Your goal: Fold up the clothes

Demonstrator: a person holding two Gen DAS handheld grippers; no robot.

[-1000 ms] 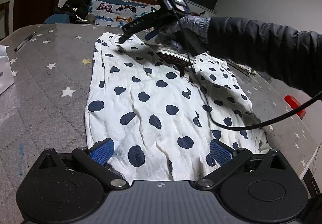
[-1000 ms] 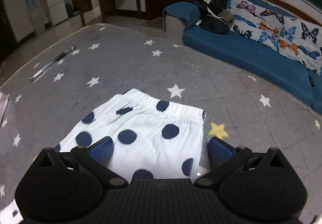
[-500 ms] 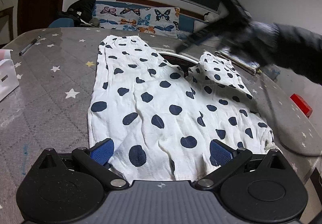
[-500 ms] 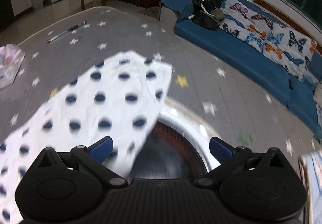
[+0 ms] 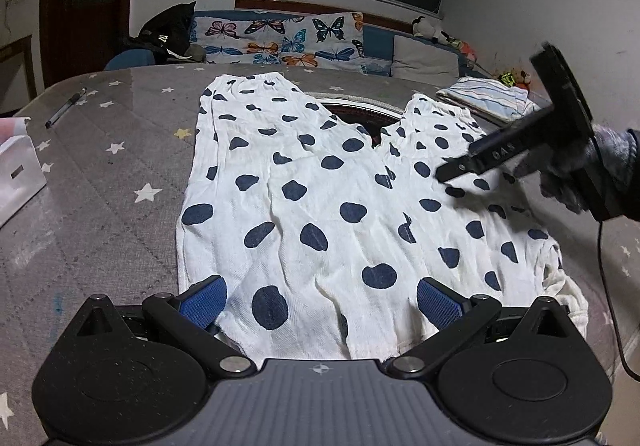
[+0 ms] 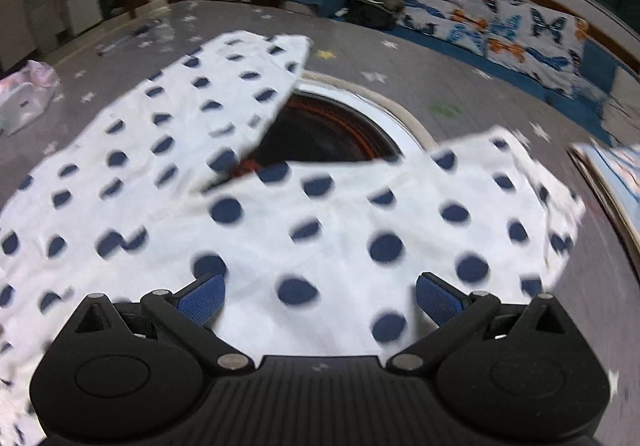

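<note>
Your left gripper (image 5: 318, 300) has its jaws spread wide, empty, over the waist end of the polka-dot trousers (image 5: 320, 205). Your right gripper (image 6: 318, 296) is likewise wide apart and holds nothing, above the right leg. The trousers lie flat on the grey starred worktop (image 5: 100, 173), legs splayed either side of a round dark opening (image 6: 328, 129). A pen (image 5: 66, 107) lies far left.
</note>
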